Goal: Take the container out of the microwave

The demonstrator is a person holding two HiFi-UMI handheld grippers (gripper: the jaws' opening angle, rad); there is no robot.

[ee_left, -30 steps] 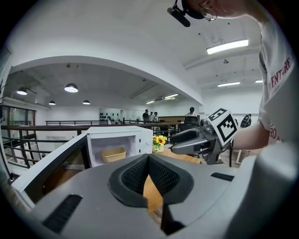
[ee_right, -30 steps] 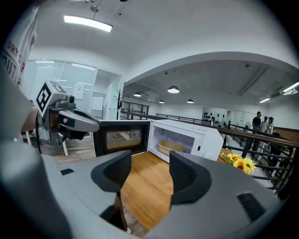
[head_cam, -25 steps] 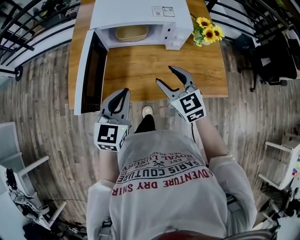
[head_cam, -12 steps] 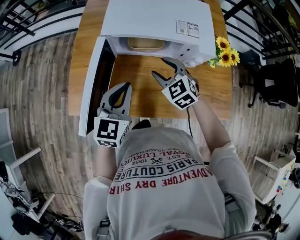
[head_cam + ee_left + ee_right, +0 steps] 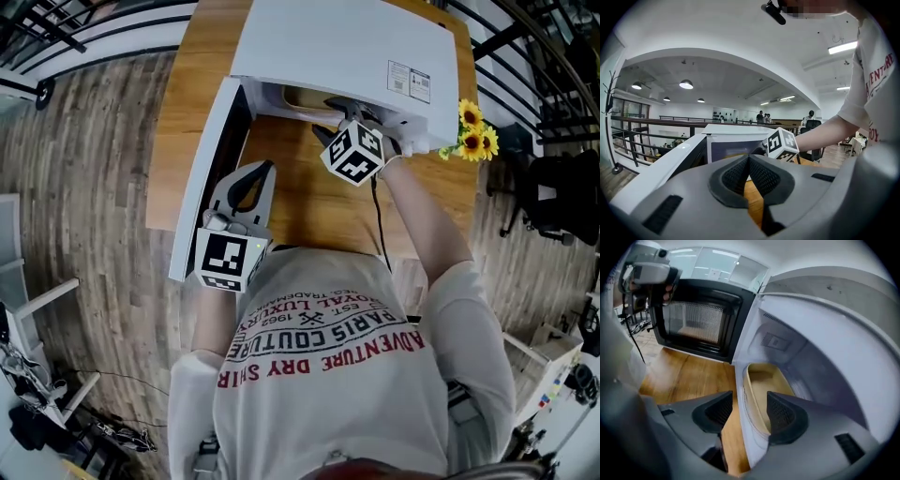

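Note:
A shallow tan container (image 5: pixel 765 389) lies inside the white microwave (image 5: pixel 347 52), whose door (image 5: pixel 208 183) hangs open to the left. In the head view only a strip of the container (image 5: pixel 302 96) shows under the oven's top. My right gripper (image 5: pixel 749 412) is open at the cavity's mouth; the container's near rim stands between its jaws, one jaw outside and one over the inside. In the head view that right gripper (image 5: pixel 330 117) reaches into the opening. My left gripper (image 5: pixel 249 180) is shut on nothing, held low beside the open door, and the same left gripper (image 5: pixel 749 165) faces the microwave.
The microwave stands on a wooden table (image 5: pixel 309 202). A bunch of sunflowers (image 5: pixel 474 131) sits at the oven's right corner. The open door (image 5: pixel 699 320) stands to the left of my right gripper. A black chair (image 5: pixel 555 197) and railings lie beyond the table.
My right gripper has travelled from above the table's front forward into the microwave's opening, still open. The left gripper stayed shut by the door.

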